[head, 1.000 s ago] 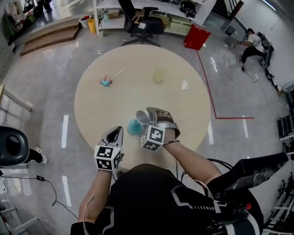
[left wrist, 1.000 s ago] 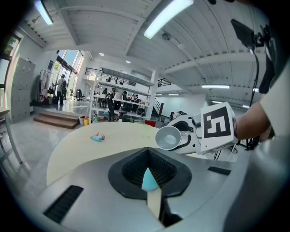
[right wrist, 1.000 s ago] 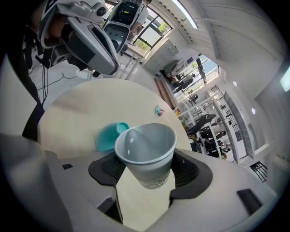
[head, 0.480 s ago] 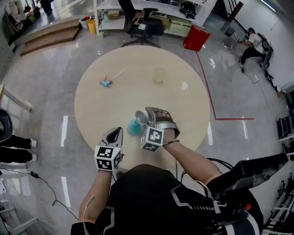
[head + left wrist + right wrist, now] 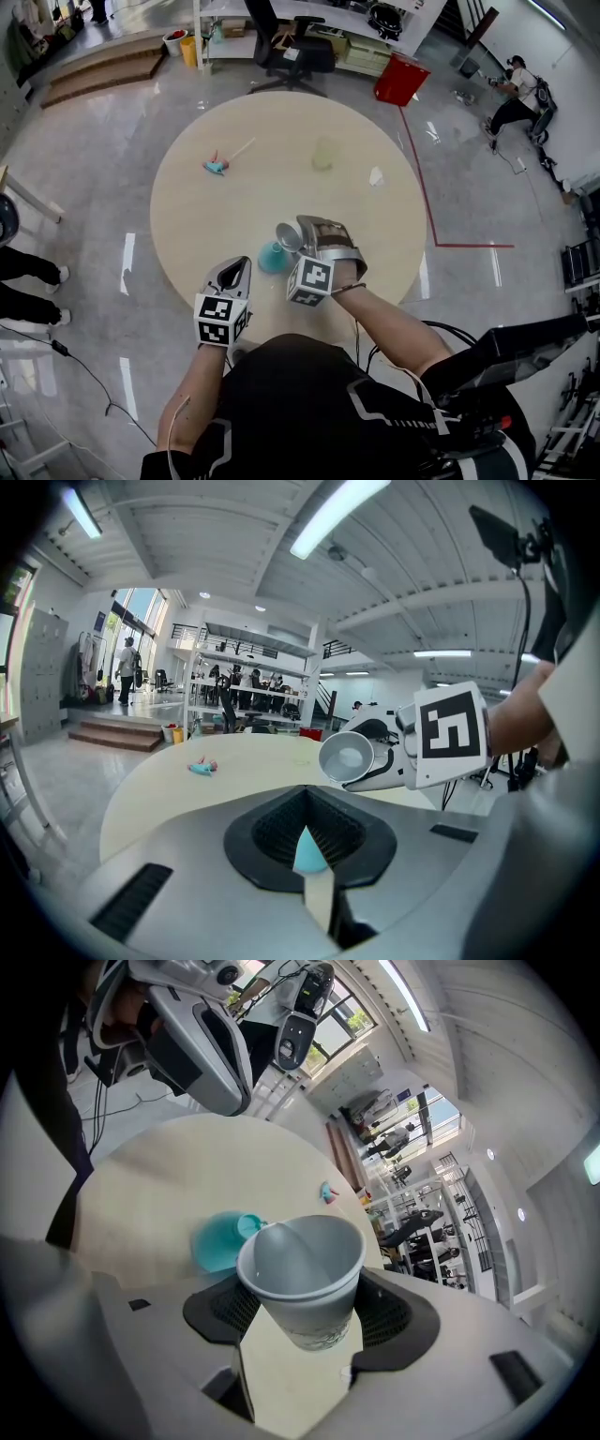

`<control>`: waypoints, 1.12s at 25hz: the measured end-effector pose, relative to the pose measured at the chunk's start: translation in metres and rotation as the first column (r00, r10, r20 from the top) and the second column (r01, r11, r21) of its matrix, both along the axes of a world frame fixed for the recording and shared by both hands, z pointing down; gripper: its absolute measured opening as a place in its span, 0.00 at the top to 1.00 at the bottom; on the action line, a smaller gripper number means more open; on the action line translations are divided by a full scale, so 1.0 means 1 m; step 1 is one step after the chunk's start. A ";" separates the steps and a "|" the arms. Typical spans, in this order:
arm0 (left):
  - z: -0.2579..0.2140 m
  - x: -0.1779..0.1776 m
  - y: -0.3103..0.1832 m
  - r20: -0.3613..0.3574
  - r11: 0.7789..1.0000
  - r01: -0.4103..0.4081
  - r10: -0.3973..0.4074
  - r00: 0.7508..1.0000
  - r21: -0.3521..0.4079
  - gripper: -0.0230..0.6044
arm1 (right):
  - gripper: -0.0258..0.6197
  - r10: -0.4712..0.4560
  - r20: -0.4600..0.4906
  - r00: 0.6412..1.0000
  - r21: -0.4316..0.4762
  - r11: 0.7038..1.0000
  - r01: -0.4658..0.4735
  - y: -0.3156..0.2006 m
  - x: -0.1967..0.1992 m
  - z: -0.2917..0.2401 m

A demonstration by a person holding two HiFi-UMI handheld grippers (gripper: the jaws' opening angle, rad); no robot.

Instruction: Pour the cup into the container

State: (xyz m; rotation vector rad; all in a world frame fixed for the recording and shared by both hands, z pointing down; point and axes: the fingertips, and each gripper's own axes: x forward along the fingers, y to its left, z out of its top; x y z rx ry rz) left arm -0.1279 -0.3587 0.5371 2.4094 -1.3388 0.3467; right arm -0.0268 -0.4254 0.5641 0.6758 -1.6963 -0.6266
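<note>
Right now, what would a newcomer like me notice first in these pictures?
Probably the grey cup, clamped in the right hand-held gripper and tipped on its side above a teal container, near the person's edge of the round table. Next, the left hand-held gripper just beside it, jaws together and empty, pointing at that container.

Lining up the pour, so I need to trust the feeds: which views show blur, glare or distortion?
Right gripper view: cup sharp, teal container beyond it soft-edged. Head view: sharp, glare streaks on the floor, table matte. Left gripper view: fisheye bend, bright ceiling lamp.
</note>
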 end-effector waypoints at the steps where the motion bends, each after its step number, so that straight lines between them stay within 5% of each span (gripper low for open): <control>1: 0.000 -0.001 0.000 -0.002 1.000 0.002 -0.002 1.000 -0.002 0.97 | 0.47 0.000 0.000 1.000 0.001 1.000 0.000 0.000 0.000 -0.001; 28: 0.001 -0.004 0.007 -0.003 0.999 -0.001 0.001 1.000 -0.039 0.97 | 0.47 -0.021 -0.030 0.999 -0.022 1.000 0.020 0.003 0.000 0.002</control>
